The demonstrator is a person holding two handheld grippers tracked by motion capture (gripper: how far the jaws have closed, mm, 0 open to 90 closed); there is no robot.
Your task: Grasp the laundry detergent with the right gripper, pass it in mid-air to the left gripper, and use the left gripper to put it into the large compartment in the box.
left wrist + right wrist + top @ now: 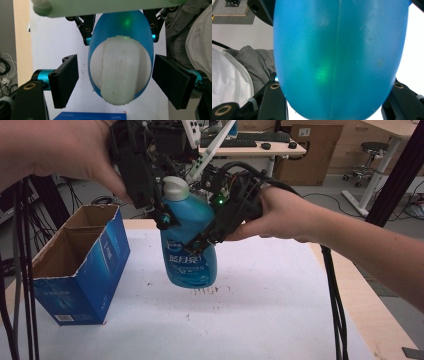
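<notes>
Bottle: a blue detergent bottle [189, 242] with a pale cap [176, 188] is hanging upright above the white-covered desk [260, 310], clear of its surface, just beside the open blue carton [80, 265].
Right gripper: the right gripper [202, 238] is clamping the bottle's body from the side (carrying all its weight, it seems).
Left gripper: the left gripper [115, 80] is hovering over the cap, its jaws standing apart on either side with daylight showing between pads and bottle.
Why held so: the side grip is leaving the cap end free, probably for the left gripper to steady or take it.
Carton: sitting open-topped at the desk's left, likely where the bottle belongs.
</notes>
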